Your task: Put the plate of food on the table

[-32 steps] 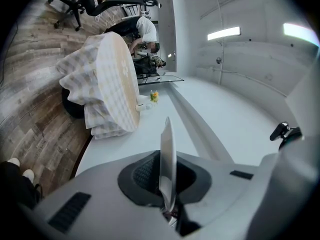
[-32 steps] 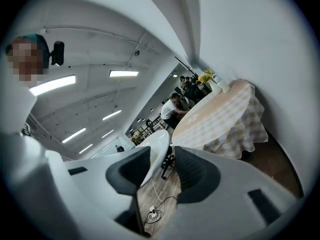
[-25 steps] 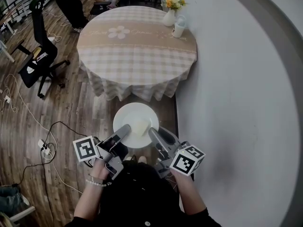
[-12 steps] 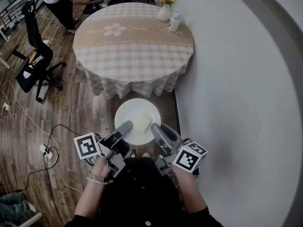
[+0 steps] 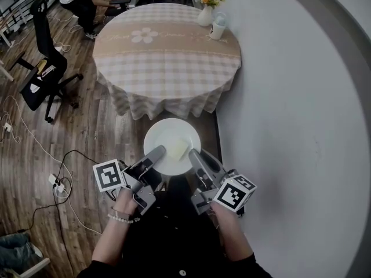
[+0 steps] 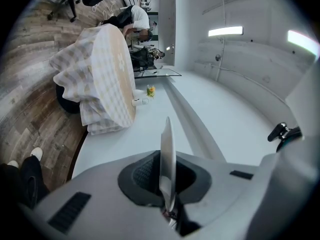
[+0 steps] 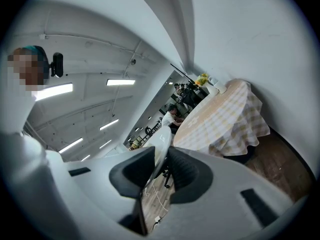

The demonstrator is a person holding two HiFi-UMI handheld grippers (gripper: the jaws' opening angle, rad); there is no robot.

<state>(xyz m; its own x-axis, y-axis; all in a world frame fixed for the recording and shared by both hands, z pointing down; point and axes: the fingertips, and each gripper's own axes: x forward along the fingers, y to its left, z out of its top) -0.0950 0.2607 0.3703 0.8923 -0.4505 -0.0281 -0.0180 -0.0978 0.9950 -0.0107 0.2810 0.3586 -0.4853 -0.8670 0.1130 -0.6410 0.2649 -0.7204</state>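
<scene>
Left gripper (image 5: 156, 153) pinches the rim of the plate (image 5: 168, 139) on the side away from the table (image 5: 168, 57). Right gripper (image 5: 196, 156), its jaws just closing, clamps that rim too. The round plate has no long side and sits level, face up, with pale food (image 5: 178, 149) on it, just short of the table.

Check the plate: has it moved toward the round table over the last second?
No. The plate still sits with its far rim just short of the hanging cloth of the table, as before.
</scene>
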